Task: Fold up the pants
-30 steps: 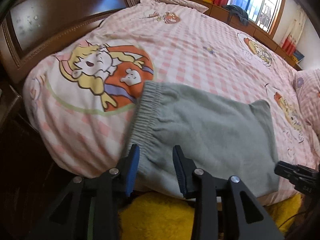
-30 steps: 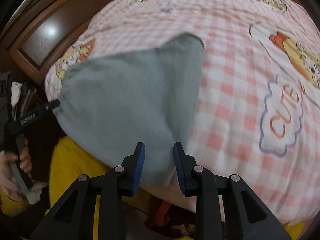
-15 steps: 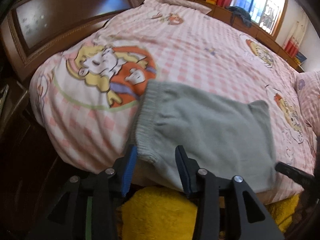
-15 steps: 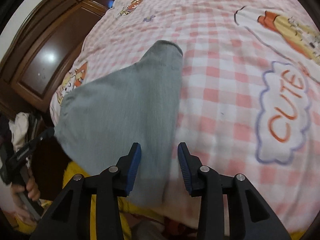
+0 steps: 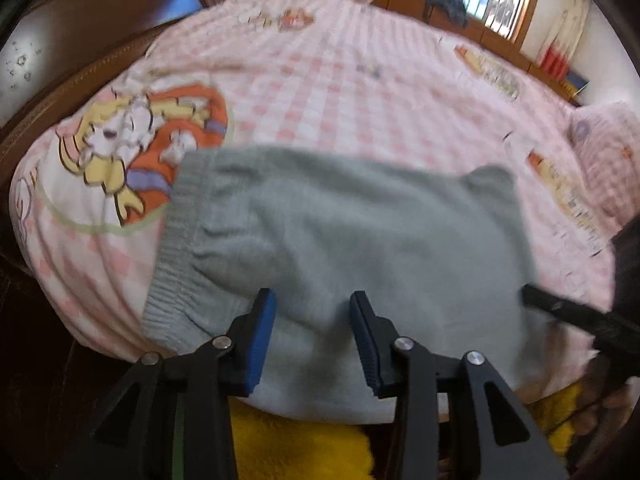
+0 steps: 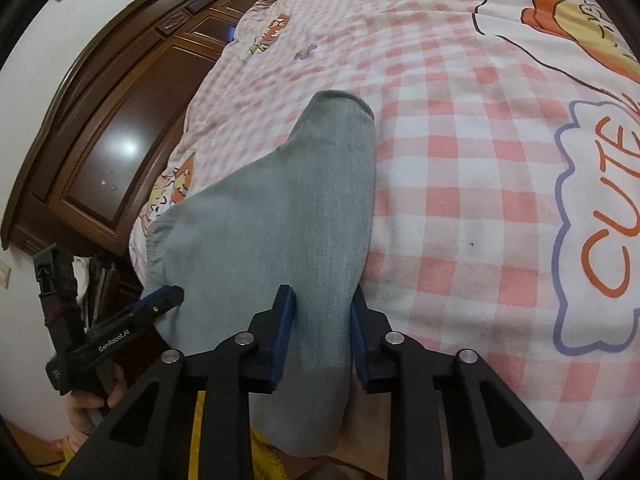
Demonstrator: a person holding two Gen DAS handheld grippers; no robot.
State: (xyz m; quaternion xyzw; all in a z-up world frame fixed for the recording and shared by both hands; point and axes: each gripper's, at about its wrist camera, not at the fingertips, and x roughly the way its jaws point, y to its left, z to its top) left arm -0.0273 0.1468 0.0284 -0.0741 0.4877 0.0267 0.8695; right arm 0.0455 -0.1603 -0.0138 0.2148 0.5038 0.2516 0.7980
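The grey pants (image 5: 360, 240) lie folded near the front edge of the bed, with the ribbed waistband (image 5: 176, 248) on the left. My left gripper (image 5: 312, 332) hovers over the near edge, just right of the waistband. Its jaws are closing with fabric showing between them, and the pads do not pinch it. In the right wrist view the pants (image 6: 280, 220) run away from me, and their near end hangs over the bed edge. My right gripper (image 6: 320, 320) straddles that end. Its jaws are closing on the cloth, which fills the gap without being squeezed.
A pink checked bedcover (image 5: 340, 92) with cartoon prints covers the bed, which has a dark wooden board (image 5: 100, 40) at the left. Yellow fluffy fabric (image 5: 300, 440) sits below the bed edge. A pillow (image 5: 608, 152) lies far right. A person's hand (image 6: 92, 396) holds the left gripper's handle.
The left gripper has slid right, from the waistband corner onto the pants' near edge. The right gripper has turned and lowered, and its jaws have narrowed around the pants' end.
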